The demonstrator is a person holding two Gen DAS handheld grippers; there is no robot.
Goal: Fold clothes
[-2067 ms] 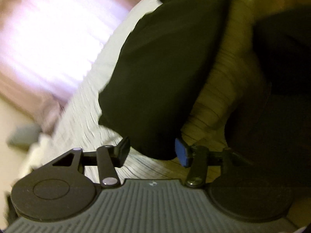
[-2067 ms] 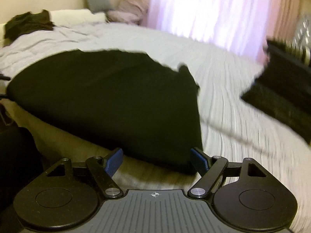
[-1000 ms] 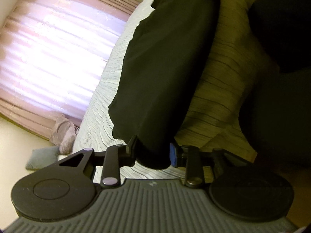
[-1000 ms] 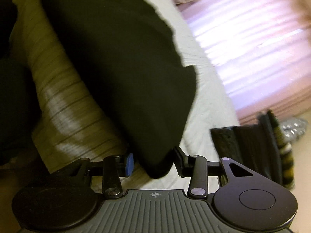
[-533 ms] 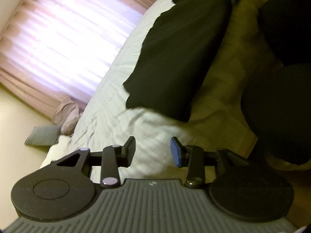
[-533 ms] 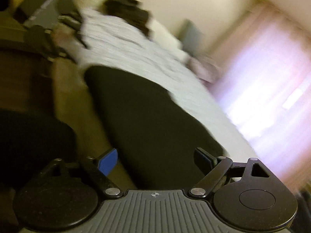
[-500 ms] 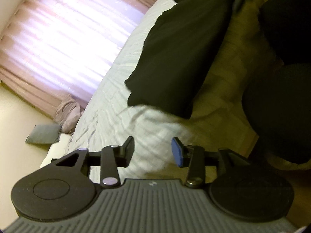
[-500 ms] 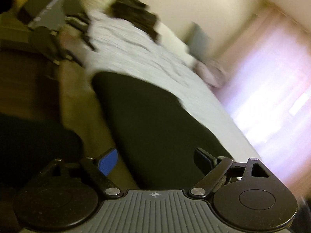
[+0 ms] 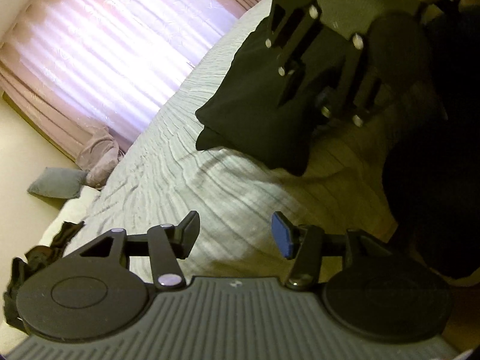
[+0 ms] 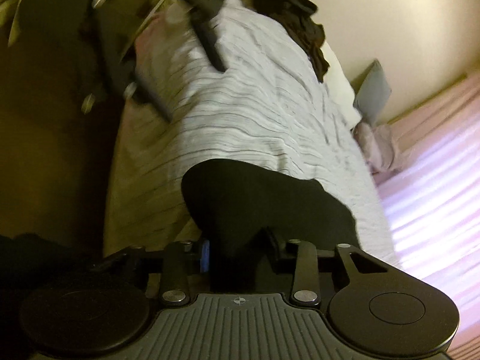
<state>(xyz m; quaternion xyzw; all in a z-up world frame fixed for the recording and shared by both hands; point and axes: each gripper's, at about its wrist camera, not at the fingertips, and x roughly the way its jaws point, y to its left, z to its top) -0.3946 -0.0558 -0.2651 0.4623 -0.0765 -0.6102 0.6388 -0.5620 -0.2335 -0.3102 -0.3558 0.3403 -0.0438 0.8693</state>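
Note:
A folded black garment [image 9: 255, 102] lies near the edge of a bed with a grey ribbed cover [image 9: 168, 162]. My left gripper [image 9: 235, 234] is open and empty, held over the bed cover short of the garment. My right gripper [image 10: 238, 253] is shut on the near edge of the black garment [image 10: 264, 198], which bunches between the fingers. The right gripper also shows in the left wrist view [image 9: 318, 90], set over the garment's far part. The left gripper shows blurred in the right wrist view [image 10: 156, 60].
A dark heap of clothes [image 10: 297, 21] lies at the bed's head by white pillows. A grey cushion [image 9: 57, 183] and pink curtains [image 9: 99, 48] stand beyond the bed. The bed's side [image 9: 339, 180] drops toward the person's dark legs [image 9: 432, 150].
My left gripper let go of the garment and drew back, open. My right gripper swung round, came in at the garment's edge and closed on it.

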